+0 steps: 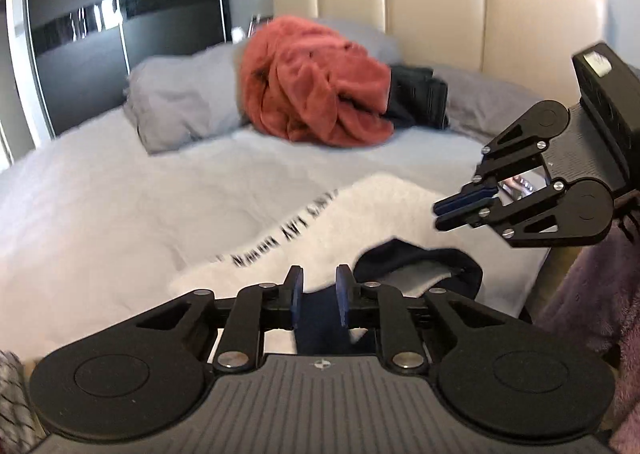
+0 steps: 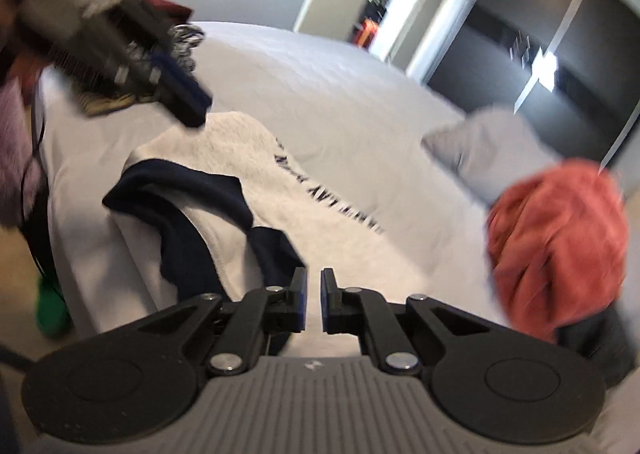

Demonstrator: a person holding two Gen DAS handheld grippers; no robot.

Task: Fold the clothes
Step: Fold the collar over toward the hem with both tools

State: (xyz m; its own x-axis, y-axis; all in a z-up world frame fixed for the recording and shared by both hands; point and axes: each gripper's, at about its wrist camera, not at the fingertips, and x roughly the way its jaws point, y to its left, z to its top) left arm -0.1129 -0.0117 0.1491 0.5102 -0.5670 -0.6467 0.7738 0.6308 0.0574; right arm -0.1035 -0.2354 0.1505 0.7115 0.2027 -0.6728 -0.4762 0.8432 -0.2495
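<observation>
Bed (image 1: 100,206): pale quilted cover, cream padded headboard (image 1: 436,14) at the far end, dark sliding wardrobe doors (image 1: 100,22) beyond on the left.

White fleece garment (image 1: 360,214): lies spread on the near part of the bed, with a navy collar or lining (image 1: 420,258) turned up at its near right edge. A line of dark block lettering (image 1: 280,238) runs across it; motion blur leaves the words unreadable in both views.

Rust-red fleece item (image 1: 316,82): bunched in a heap at the far end, resting against grey pillows (image 1: 180,102), with a dark folded item (image 1: 420,94) just beside it on the right.

Left gripper (image 1: 320,300): low over the garment's near edge, jaws a little apart, navy cloth showing in the gap between the blue pads. Whether the pads pinch it cannot be told.

Right gripper (image 2: 314,302): over the white fleece beside the navy trim (image 2: 188,194), jaws drawn nearly together with only a narrow slit, nothing seen between them. In the left wrist view it hangs above the garment's right side (image 1: 460,206), pads together.

Lilac fluffy fabric (image 1: 592,294): hangs at the right edge.
</observation>
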